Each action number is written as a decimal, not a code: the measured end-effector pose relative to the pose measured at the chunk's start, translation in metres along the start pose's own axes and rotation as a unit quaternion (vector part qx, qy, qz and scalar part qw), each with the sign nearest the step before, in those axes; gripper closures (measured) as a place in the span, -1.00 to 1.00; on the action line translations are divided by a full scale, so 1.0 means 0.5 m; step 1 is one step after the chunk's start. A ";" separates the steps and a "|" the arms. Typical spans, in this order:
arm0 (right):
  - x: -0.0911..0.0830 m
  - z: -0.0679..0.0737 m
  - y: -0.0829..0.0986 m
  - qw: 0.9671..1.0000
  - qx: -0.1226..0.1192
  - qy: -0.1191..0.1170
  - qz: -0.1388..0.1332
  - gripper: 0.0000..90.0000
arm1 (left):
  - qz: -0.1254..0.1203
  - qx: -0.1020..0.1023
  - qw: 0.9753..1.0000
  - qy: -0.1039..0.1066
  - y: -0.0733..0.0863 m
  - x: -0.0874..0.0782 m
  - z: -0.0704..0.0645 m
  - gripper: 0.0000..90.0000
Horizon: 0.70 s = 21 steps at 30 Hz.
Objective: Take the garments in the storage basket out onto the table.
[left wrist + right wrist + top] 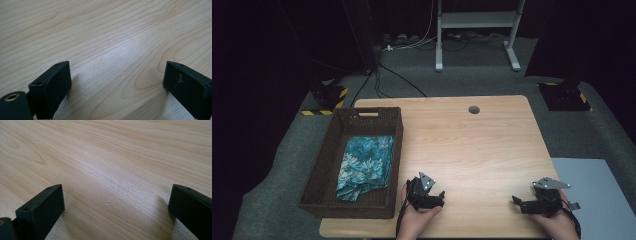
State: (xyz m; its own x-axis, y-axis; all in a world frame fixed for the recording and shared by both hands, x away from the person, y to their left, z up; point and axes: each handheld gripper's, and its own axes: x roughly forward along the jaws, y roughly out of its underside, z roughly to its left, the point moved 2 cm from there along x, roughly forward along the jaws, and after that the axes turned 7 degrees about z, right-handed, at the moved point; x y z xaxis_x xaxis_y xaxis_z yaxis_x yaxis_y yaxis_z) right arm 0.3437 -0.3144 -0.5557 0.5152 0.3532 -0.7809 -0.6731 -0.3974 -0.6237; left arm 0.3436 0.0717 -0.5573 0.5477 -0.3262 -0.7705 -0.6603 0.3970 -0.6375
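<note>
The left gripper [438, 196] has its jaws wide open, with nothing between them. In the left gripper view the left gripper [117, 82] has two black jaws far apart, and bare wood lies in the gap. The jaws are low, close to the wood, and each one throws a small shadow on it.

The right gripper [518, 202] is wide open too and holds nothing. In the right gripper view the right gripper [116, 205] has bare wood between its jaws, with one tiny dent in the wood near the middle of the gap.

A hand [417, 220] holds the left gripper just beside the basket [323, 165], near the basket's front right corner. Another hand [557, 225] holds the right gripper well away from the basket, at the far right of the front edge. The two grippers are well apart from each other.

The basket is dark brown and woven. It sits on the left part of the worktop [472, 145]. A blue cloth [364, 165] with flowers on it lies folded inside the basket, against its right wall. The cloth is not touched by either gripper. A small grey hole [474, 109] sits in the worktop, away to the right of the basket's back end
</note>
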 end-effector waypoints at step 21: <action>0.006 0.007 -0.005 1.000 -0.010 0.016 0.005 -1.00 | 0.009 0.026 0.999 0.018 0.001 0.001 -0.010 -0.95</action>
State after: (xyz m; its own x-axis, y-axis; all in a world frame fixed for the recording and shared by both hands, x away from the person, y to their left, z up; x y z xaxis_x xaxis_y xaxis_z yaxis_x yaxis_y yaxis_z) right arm 0.3454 -0.3094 -0.5564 0.5257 0.3218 -0.7874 -0.6680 -0.4169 -0.6164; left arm 0.3410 0.0675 -0.5579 0.5161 -0.3492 -0.7821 -0.6424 0.4462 -0.6231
